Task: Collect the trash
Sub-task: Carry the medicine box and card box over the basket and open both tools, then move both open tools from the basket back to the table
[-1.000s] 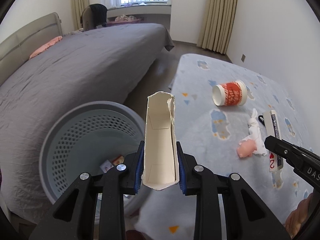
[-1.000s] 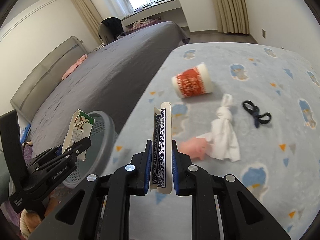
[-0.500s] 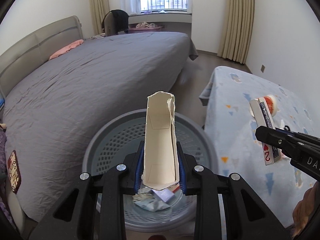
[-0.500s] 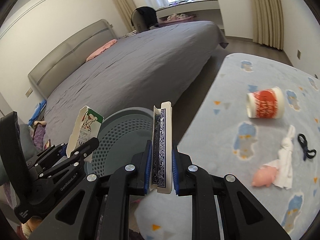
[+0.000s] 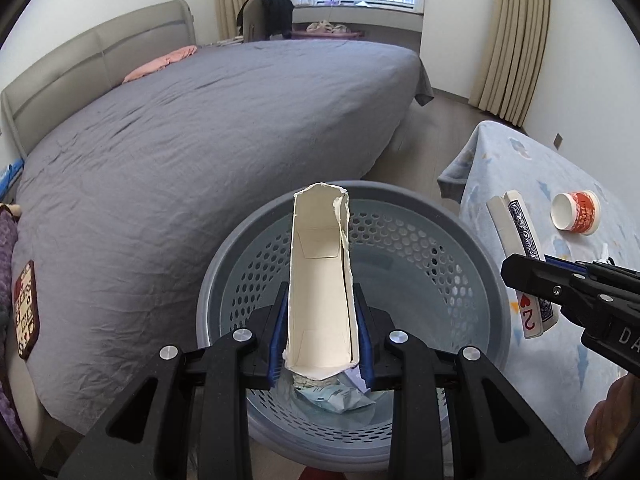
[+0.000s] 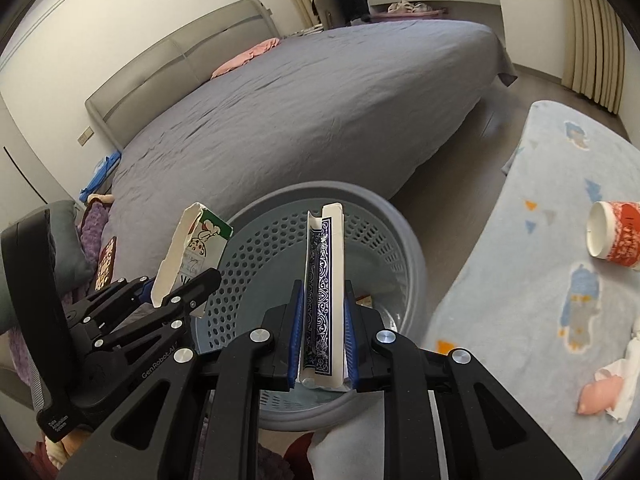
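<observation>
My left gripper is shut on a torn white milk carton, held upright over the grey perforated basket. From the right wrist view the same carton shows its green printed side, and the left gripper hangs at the basket's left rim. My right gripper is shut on a playing card box with a blue patterned back, above the basket. That card box sits over the basket's right rim in the left wrist view. Crumpled wrappers lie in the basket's bottom.
A large bed with grey cover lies behind the basket. At right is a table with a light blue patterned cloth, bearing a tipped red and white cup, a pink toy and white tissue. Wood floor runs between bed and table.
Both grippers swung left from over the table until they hang above the basket, each keeping its load. The basket has moved to the centre of both views and the table to the right edge.
</observation>
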`<action>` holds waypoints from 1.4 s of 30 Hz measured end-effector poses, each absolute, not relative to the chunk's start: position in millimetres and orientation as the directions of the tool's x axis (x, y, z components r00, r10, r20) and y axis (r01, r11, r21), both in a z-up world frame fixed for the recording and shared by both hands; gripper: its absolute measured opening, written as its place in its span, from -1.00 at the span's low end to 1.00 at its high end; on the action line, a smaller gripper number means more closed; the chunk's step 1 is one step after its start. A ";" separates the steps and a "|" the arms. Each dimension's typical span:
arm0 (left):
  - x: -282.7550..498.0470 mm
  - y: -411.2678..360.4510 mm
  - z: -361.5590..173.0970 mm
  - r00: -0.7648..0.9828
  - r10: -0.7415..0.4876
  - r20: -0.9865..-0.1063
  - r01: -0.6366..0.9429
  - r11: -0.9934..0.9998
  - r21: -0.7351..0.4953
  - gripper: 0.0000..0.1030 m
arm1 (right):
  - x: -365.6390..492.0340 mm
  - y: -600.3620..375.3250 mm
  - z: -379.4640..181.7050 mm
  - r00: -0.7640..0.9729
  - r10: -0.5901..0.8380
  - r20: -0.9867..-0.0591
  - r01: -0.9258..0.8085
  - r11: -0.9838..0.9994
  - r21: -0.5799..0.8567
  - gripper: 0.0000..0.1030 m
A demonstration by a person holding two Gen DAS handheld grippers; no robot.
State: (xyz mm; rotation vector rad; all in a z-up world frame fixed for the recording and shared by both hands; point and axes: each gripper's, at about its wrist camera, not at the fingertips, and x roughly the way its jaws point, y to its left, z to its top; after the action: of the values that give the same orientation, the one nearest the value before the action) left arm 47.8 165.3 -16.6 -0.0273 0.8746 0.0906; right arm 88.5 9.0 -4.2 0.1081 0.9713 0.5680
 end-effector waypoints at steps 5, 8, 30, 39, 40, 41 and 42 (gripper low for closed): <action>46.1 164.3 -15.1 0.646 0.058 -0.761 -0.086 0.996 0.003 -0.33 | 88.5 15.9 -9.8 0.430 0.497 -0.753 -0.418 0.849 0.322 -0.65; 45.0 165.2 -13.7 0.657 0.073 -0.751 -0.095 0.995 0.014 0.28 | 88.6 10.0 -10.7 0.433 0.501 -0.750 -0.411 0.850 0.330 -0.47; 41.9 169.7 -9.5 0.678 0.115 -0.726 -0.143 0.990 0.023 0.59 | 80.8 1.6 -8.1 0.485 0.463 -0.742 -0.389 0.874 0.291 0.05; 42.1 169.3 -9.3 0.680 0.130 -0.722 -0.151 0.988 0.035 0.65 | 74.0 -9.3 -4.4 0.513 0.447 -0.733 -0.367 0.886 0.283 0.22; 41.6 168.9 -8.9 0.682 0.130 -0.720 -0.152 0.988 0.035 0.66 | 73.2 -11.7 -4.2 0.515 0.444 -0.733 -0.364 0.888 0.282 0.22; 41.1 168.5 -8.3 0.684 0.133 -0.717 -0.154 0.987 0.036 0.67 | 71.7 -13.9 -4.0 0.518 0.440 -0.733 -0.361 0.890 0.279 0.23; 41.2 168.2 -8.0 0.685 0.135 -0.716 -0.155 0.987 0.038 0.68 | 70.7 -15.3 -3.6 0.520 0.437 -0.734 -0.359 0.891 0.276 0.23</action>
State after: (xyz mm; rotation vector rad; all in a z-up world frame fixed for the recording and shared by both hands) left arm 41.2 168.2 -8.0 -0.0264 0.7997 0.1630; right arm 70.7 -15.3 -3.6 0.0935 0.9059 0.4780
